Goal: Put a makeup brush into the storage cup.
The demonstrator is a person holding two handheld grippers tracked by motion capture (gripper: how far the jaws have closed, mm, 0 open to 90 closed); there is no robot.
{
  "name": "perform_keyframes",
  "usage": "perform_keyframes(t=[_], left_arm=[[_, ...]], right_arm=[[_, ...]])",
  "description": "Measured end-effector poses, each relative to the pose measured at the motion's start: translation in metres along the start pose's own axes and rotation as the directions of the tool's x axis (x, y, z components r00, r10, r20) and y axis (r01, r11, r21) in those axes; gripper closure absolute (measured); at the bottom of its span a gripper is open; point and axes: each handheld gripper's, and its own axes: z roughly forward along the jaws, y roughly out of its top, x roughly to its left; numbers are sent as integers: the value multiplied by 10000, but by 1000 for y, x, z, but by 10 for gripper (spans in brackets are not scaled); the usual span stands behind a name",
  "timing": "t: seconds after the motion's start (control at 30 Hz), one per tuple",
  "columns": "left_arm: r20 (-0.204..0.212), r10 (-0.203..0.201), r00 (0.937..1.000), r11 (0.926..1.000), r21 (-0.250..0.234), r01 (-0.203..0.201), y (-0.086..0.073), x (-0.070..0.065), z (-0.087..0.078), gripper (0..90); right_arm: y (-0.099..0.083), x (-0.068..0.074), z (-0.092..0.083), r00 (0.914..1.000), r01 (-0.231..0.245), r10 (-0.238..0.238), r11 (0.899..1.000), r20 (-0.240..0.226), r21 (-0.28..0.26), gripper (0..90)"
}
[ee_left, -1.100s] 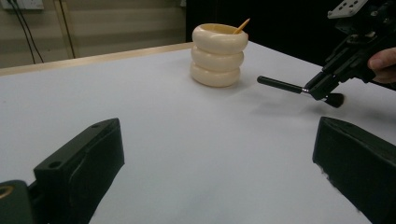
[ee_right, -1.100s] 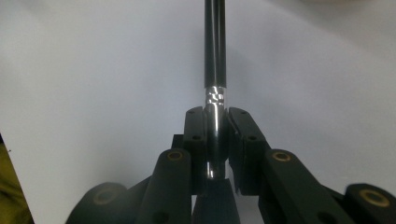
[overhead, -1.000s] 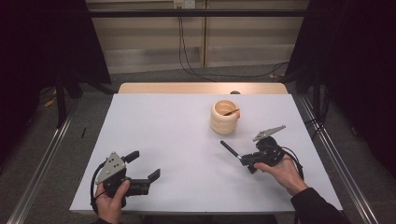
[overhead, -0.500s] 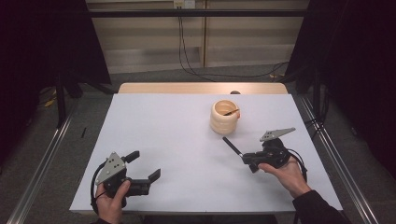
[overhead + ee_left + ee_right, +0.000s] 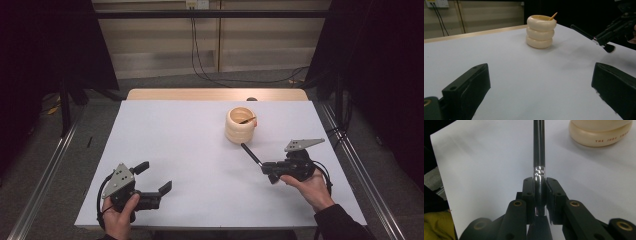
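We see a counter [image 5: 190, 150] covered with a white sheet, a strip of bare wood along its far edge. On it, towards the far right, stands a cream holder [image 5: 240, 125] shaped like three stacked rings; in the left gripper view [image 5: 541, 31] a thin orange-tipped stick [image 5: 553, 16] leans out of its open top.

At the near left corner we find the left gripper [image 5: 154, 179], held low over the sheet in a hand [image 5: 119, 220], its jaws spread wide with nothing between them. In its own view the two black jaws rise at either side, the bare white sheet lying between them.

On the right side the right gripper [image 5: 269, 173] sits in the other hand [image 5: 311, 187], pointing towards the holder. Its jaws are clamped on a dark brush [image 5: 251, 154]: in the right gripper view the pads press on the shiny metal collar, and the slim black handle [image 5: 539, 145] runs straight ahead. In the high view the handle's far end lies just beside the foot of the holder; we cannot tell whether it touches.
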Motion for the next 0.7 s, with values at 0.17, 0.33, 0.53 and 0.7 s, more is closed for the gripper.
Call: perform_keyframes(t=[0.17,0.33,0.53,0.7], left_arm=[[-31,79,10000,10000,19,-79,0,1,0,19],[-98,37,9999,10000,-50,-38,1,0,-1,19],[-125,27,9999,10000,-76,-28,1,1,-2,19],[-163,-24,9999,9999,-144,22,2,1,-2,19]], right_arm=[[1,1,-3,9999,129,-128,9991,22,-395,785],[1,3,-10,9993,292,-319,9925,-211,-1184,784],[4,8,-18,9972,494,-606,9741,-446,-2208,784],[8,8,-24,9956,505,-699,9608,-620,-2725,784]])
